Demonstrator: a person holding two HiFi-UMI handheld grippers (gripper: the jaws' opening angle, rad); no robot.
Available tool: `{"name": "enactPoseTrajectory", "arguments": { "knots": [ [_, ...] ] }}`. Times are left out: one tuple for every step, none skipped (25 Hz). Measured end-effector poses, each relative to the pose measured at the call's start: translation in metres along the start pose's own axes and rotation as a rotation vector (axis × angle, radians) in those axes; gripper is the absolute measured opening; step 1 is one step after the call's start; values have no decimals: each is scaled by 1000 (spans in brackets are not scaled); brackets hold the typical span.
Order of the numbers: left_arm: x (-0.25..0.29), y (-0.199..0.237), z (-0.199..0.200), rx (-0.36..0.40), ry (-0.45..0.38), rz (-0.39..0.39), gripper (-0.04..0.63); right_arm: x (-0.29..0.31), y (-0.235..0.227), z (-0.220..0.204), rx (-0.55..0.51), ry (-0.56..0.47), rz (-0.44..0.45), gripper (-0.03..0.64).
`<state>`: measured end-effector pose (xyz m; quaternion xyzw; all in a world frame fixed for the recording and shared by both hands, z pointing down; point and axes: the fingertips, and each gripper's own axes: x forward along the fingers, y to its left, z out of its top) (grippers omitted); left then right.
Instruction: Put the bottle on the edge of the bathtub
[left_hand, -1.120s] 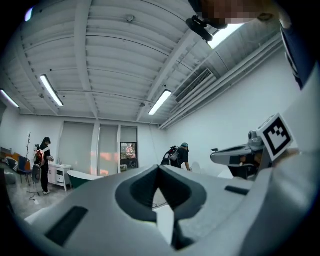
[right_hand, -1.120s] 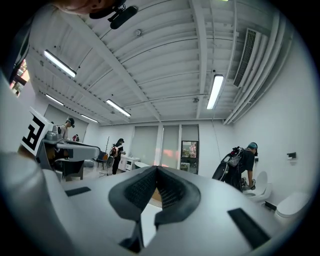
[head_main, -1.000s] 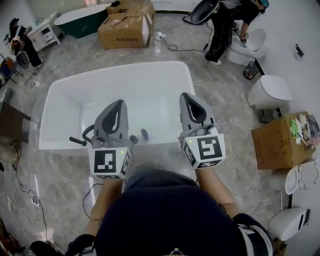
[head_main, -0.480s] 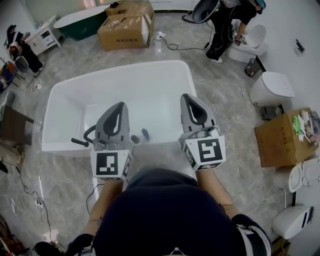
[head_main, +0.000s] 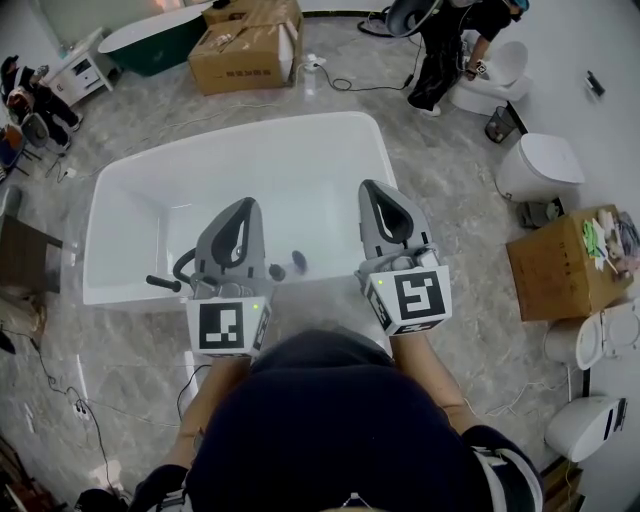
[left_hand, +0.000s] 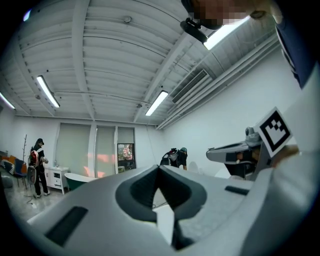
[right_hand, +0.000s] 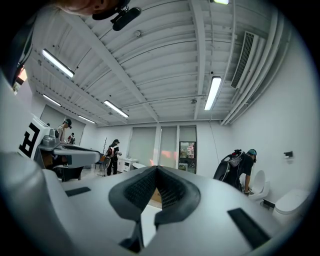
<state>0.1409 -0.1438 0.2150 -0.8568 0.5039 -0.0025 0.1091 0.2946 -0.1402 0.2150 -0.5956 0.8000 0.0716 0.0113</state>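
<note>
Nearest, above the near rim of the bathtub (head_main: 240, 140), the left gripper (head_main: 243, 205) and right gripper (head_main: 372, 188) hang side by side, each claw pressed together on nothing. Dark tap knobs (head_main: 298, 260) sit on that rim between them. The basin beyond looks bare, and no view shows a bottle I can be sure of. The task seems barely begun: next comes finding the bottle, spreading one claw and closing on it.

Bathroom-fittings workroom; white bathtub (head_main: 240, 138), loose toilets (head_main: 540, 168), cardboard boxes (head_main: 245, 52), marbled floor (head_main: 450, 235)
</note>
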Motion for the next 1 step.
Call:
{"name": "enactPoseTrajectory", "arguments": {
  "knots": [
    [0,4,-1,-2,-5,2,2,2,3,0,1,-2,-2,17]
  ]
}}
